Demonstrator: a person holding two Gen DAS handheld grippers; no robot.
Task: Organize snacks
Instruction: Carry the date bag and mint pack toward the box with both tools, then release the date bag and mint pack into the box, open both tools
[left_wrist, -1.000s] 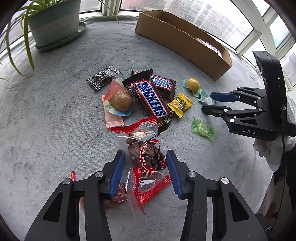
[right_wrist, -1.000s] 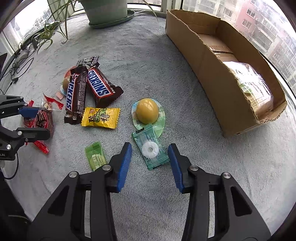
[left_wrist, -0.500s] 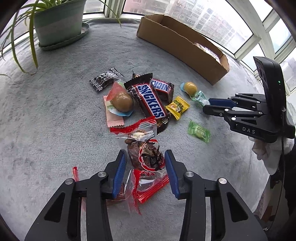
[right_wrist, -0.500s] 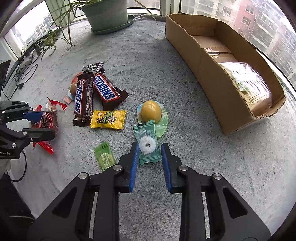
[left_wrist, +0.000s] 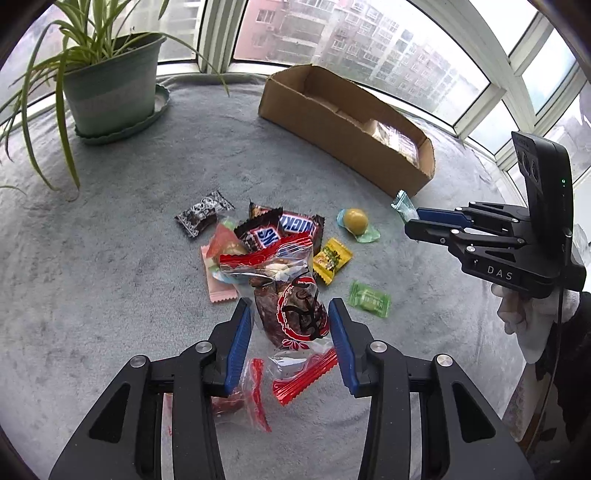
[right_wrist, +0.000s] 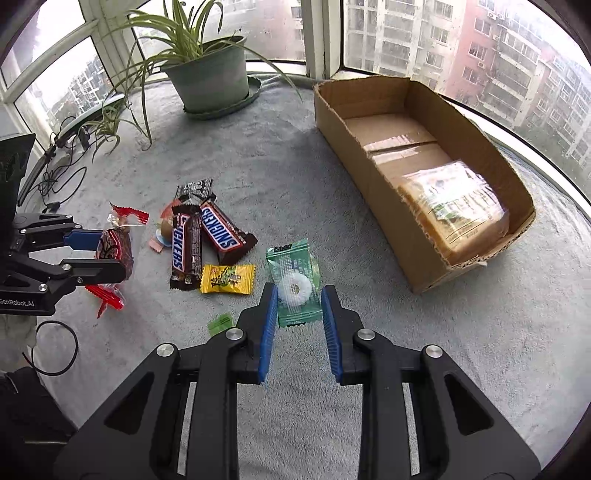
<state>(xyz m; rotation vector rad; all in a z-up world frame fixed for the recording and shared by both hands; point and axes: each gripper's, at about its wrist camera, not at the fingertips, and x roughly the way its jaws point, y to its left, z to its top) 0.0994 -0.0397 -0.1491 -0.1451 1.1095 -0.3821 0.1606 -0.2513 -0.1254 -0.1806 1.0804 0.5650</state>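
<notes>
Both hands have a snack pinched. The left gripper (left_wrist: 290, 334) has its fingers closed on a red date packet (left_wrist: 291, 314) above the pile mid-bench. The right gripper (right_wrist: 299, 314) is narrowed on a green mint packet (right_wrist: 295, 286). The cardboard box (right_wrist: 373, 192) by the window edge holds just one clear bag (right_wrist: 454, 206), so most of the sorting looks undone: Snickers bars (right_wrist: 207, 240), a yellow candy (right_wrist: 227, 278) and others lie loose.

Grey carpeted surface (right_wrist: 369, 369) bearing cardboard box (right_wrist: 373, 192), potted plant (right_wrist: 210, 81), Snickers bars (right_wrist: 207, 240), yellow candy (right_wrist: 227, 279), green candy (left_wrist: 370, 299)
</notes>
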